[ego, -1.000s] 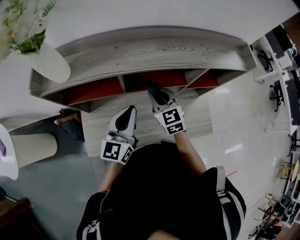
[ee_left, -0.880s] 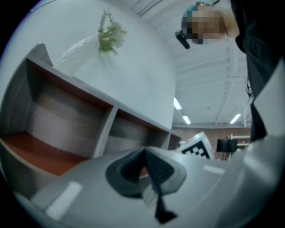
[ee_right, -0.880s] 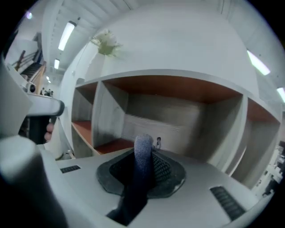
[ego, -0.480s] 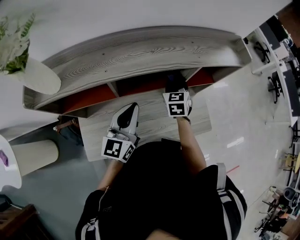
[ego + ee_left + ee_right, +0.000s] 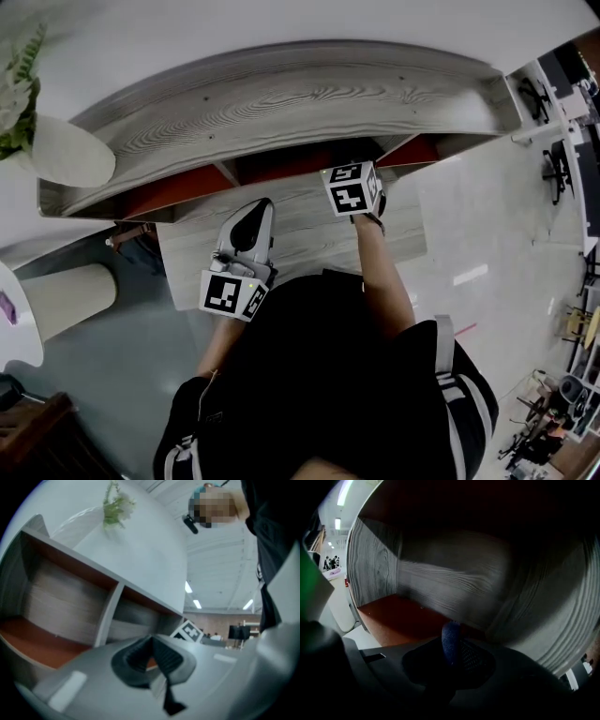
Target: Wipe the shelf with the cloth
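Cloth (image 5: 451, 641), a dark blue fold, was clamped between the closed jaws of the right gripper (image 5: 452, 659), and it had travelled with that gripper. A second earlier the gripper sat at the mouth of the middle compartment of the shelf (image 5: 281, 94) with its jaws in plain sight from the head view. Since then it had slid to the right past the divider and pushed further in, so that only its marker cube (image 5: 352, 187) showed under the wooden top. Its own view looked into the compartment, at the red floor (image 5: 403, 616) and the grained back wall (image 5: 454, 583). Whether the cloth was actually pressed against a surface could not be told. The left gripper (image 5: 152, 656) had barely moved. It hung over the lower board (image 5: 309, 234) with its jaws together on nothing, taking no part. Judging by this shift, the wiping was under way and moving compartment by compartment toward the right end, with the left-hand bay possibly still to be done.
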Motion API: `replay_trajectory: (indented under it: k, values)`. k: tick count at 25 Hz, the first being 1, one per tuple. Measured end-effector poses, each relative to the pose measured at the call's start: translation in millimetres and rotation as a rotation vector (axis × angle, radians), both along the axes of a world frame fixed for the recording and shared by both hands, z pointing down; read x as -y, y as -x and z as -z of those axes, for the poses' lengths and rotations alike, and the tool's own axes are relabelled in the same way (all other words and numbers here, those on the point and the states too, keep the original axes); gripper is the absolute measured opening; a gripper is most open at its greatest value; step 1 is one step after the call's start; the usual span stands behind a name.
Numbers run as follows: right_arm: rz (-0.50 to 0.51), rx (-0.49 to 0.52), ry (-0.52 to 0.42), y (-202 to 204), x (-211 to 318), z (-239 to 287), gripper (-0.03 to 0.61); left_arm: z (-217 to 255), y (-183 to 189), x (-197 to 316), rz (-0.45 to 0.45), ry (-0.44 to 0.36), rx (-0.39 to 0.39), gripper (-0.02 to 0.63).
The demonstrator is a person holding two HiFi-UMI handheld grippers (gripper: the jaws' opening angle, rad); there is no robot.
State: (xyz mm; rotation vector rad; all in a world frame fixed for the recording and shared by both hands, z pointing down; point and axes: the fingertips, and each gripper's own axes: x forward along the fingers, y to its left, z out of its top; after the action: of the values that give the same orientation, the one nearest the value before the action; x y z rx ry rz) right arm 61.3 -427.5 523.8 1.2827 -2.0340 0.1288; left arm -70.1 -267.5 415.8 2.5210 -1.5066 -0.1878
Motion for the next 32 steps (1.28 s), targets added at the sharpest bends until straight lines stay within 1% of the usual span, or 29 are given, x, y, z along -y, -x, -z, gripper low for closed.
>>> replay_trajectory:
  k: [7, 22, 25, 32]
  values:
    - [0.078, -0.035, 0.021, 26.6, 15.7, -2.9, 0.054, -2.4, 9.5, -5.3, 0.035, 0.01, -0.003, 0.005]
    - [0.299, -0.069, 0.005, 117.9, 20.8, -8.1, 0.054, -9.9, 59.8, -32.2, 0.196, 0.045, 0.004, 0.005]
    - [0.36, -0.067, 0.008, 140.0, 18.5, -8.0, 0.054, -10.0, 68.1, -36.9, 0.227, 0.048, 0.009, 0.005]
    - [0.542, -0.074, -0.007, 200.6, -2.0, -7.3, 0.054, -8.8, 83.3, -50.6, 0.291, 0.052, 0.021, 0.005]
